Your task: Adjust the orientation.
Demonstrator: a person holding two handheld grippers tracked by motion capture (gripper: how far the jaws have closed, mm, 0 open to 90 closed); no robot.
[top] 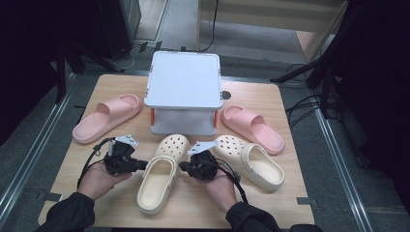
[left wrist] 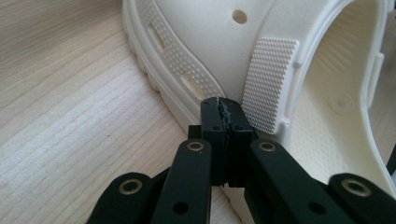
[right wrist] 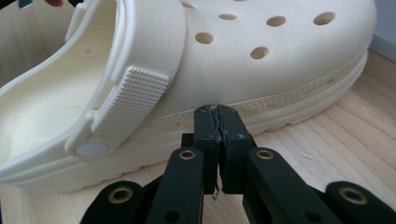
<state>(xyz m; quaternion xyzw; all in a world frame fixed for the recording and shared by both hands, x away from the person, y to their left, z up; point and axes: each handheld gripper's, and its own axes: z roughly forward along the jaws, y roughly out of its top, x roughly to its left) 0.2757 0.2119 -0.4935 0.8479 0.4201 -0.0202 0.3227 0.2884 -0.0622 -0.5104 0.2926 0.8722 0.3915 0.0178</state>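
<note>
From the high view, a cream clog point(top: 158, 176) lies near the middle of the bench point(top: 104, 84), toe pointing to the far side, with its mate point(top: 249, 161) just to the right. Two pink slides point(top: 107, 117) point(top: 252, 128) lie to either side of a white box point(top: 183, 92) at the far end. The left tongs point(top: 143, 165) and right tongs point(top: 183, 166) flank the near clog at its two sides.

In the left gripper view, the left tongs point(left wrist: 225, 103) are fully closed with nothing between them, their tips at the clog's point(left wrist: 280, 70) sole edge beside the strap's textured end.

In the right gripper view, the right tongs point(right wrist: 215, 112) are likewise closed and empty, tips against the clog's point(right wrist: 243, 70) side wall.

Judging by this, the step in hand is squeezing or steering the clog between both closed tips; next calls for even pressure from both sides so it doesn't twist.
</note>
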